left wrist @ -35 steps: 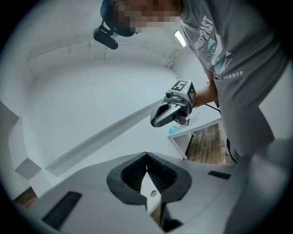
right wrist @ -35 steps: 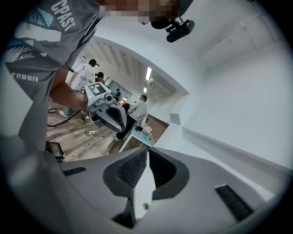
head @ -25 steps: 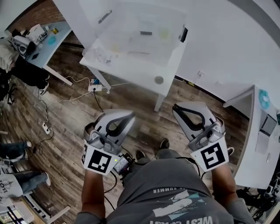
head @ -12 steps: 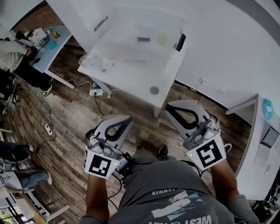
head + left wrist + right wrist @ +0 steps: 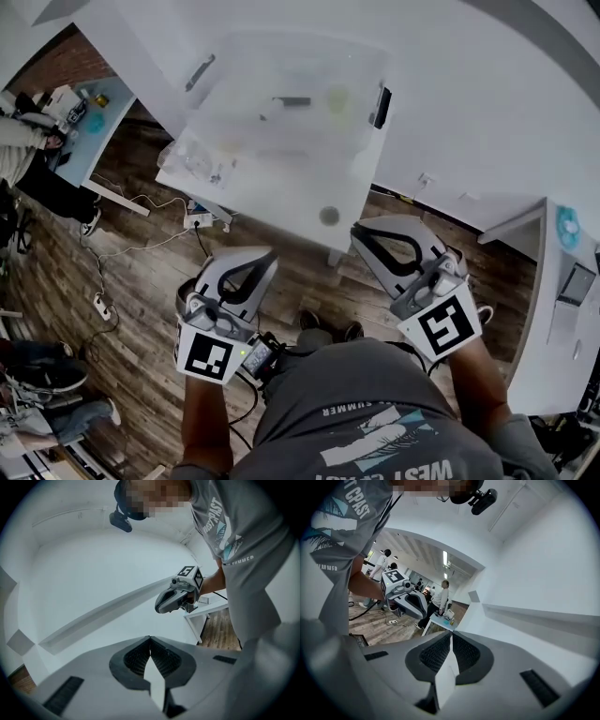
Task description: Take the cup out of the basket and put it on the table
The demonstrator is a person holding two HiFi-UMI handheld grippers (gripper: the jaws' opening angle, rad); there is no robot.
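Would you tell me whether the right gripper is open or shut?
Shut: on the right gripper the jaws meet, nothing between them.

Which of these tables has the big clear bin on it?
The middle table, directly ahead: the clear bin covers most of its top. The left table and right table at the view's edges carry only small items.

Lab-like workroom: white tables [image 5: 286,194], wood floor [image 5: 141,281] (cables [image 5: 155,234] trailing).

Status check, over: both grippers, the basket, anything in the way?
Left gripper, right gripper shut, empty. Basket on table ahead, not yet reached; cup too faint to pick out. Nothing blocking.
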